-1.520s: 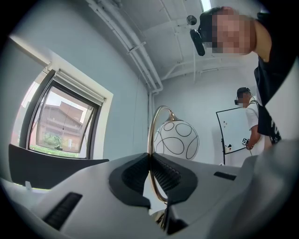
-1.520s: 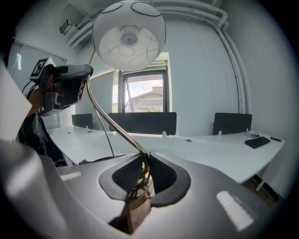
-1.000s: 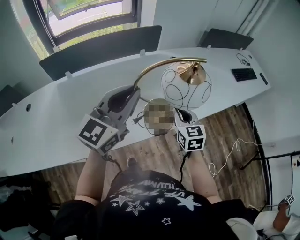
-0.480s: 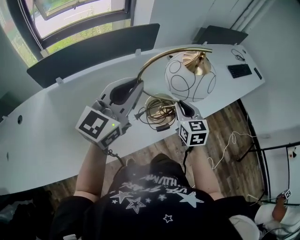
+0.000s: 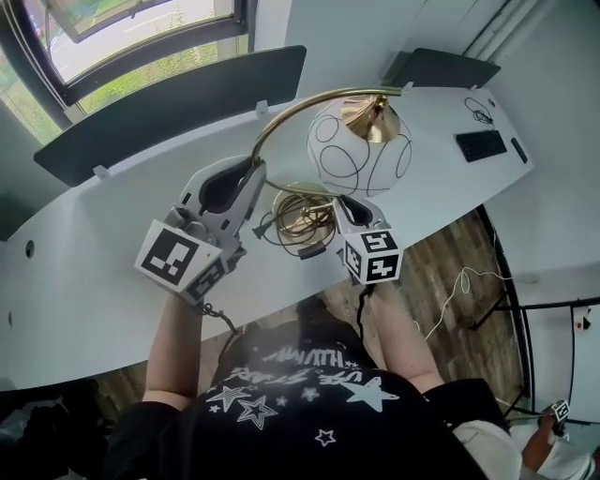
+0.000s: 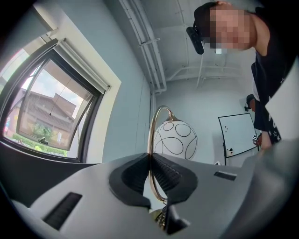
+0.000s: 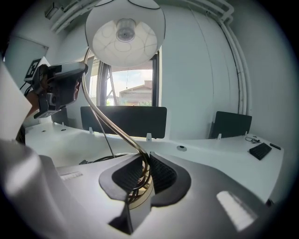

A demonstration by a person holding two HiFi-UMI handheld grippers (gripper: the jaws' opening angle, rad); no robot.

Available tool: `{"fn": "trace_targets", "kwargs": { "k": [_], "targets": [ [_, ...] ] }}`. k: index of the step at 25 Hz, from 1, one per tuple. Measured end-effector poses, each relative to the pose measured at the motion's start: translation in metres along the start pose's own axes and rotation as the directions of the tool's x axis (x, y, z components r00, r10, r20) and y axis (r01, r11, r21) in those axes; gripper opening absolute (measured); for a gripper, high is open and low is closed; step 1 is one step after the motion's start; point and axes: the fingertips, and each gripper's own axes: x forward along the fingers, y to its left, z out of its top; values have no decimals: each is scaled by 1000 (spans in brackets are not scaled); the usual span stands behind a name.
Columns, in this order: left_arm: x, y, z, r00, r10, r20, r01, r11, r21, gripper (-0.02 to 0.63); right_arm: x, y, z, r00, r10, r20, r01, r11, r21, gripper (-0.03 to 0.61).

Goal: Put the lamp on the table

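Note:
The lamp has an arched brass stem (image 5: pixel 281 127) and a white globe shade (image 5: pixel 358 147) with black line loops. I hold it with both grippers over the near edge of the white desk (image 5: pixel 94 272). My left gripper (image 5: pixel 253 176) is shut on the stem's rising part, which shows pinched between its pads (image 6: pixel 149 170) with the shade (image 6: pixel 175 140) beyond. My right gripper (image 5: pixel 339 206) is shut on the lowest stem and bundled cord (image 7: pixel 141 173), just above the brass base (image 5: pixel 300 214). The shade (image 7: pixel 125 32) hangs overhead there. Whether the base touches the desk I cannot tell.
Dark partition screens (image 5: pixel 169 103) line the desk's far edge below a window (image 5: pixel 122 28). A black keyboard (image 5: pixel 480 145) lies at the desk's right end. Loose cables (image 5: pixel 459 291) trail on the wooden floor at the right. The person's torso fills the bottom of the head view.
The lamp and both grippers have drifted a little left and farther over the desk in the head view. Both grips look the same.

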Motion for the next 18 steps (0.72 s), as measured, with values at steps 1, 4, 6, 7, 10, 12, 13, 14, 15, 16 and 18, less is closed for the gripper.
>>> {"fn": "trace_targets", "kwargs": {
  "k": [1,4,6,7,10,12,13,14,15,16,18],
  "targets": [
    [10,4,-1,1000,9,-4,-9,1000,5,31,8,-9,4,1000,12,1,-12,1000,-3,46],
    [49,19,2,999,32,-26,-31,999,22,31,36,-39,21,999,48,3,-48,999,-1,46],
    [71,27,3,998,56,-36,-55,998,28,31,52,-56,30,998,68,3,-68,998,0,46],
    [79,30,2,997,69,-40,-68,997,30,31,58,-64,32,997,77,1,-77,997,-2,46],
    [105,33,-1,995,94,-40,-93,995,37,31,73,-87,37,995,95,3,-95,995,-12,46],
    [123,35,-1,993,109,-33,-108,994,22,31,83,-103,39,995,103,4,-103,995,-15,46],
    [131,37,-3,993,117,-34,-116,993,22,31,89,-111,40,994,107,3,-107,994,-15,46],
    [139,39,-6,992,124,-39,-122,992,30,31,95,-118,41,994,112,3,-112,994,-15,46],
    [147,43,-9,990,130,-45,-128,991,39,31,101,-125,43,993,116,3,-116,993,-15,46],
    [156,46,-11,989,138,-52,-136,990,45,31,107,-132,44,993,121,2,-121,993,-15,46],
    [174,51,-16,988,146,-59,-143,989,48,31,119,-147,45,992,129,-5,-129,992,-14,46]
  ]
}}
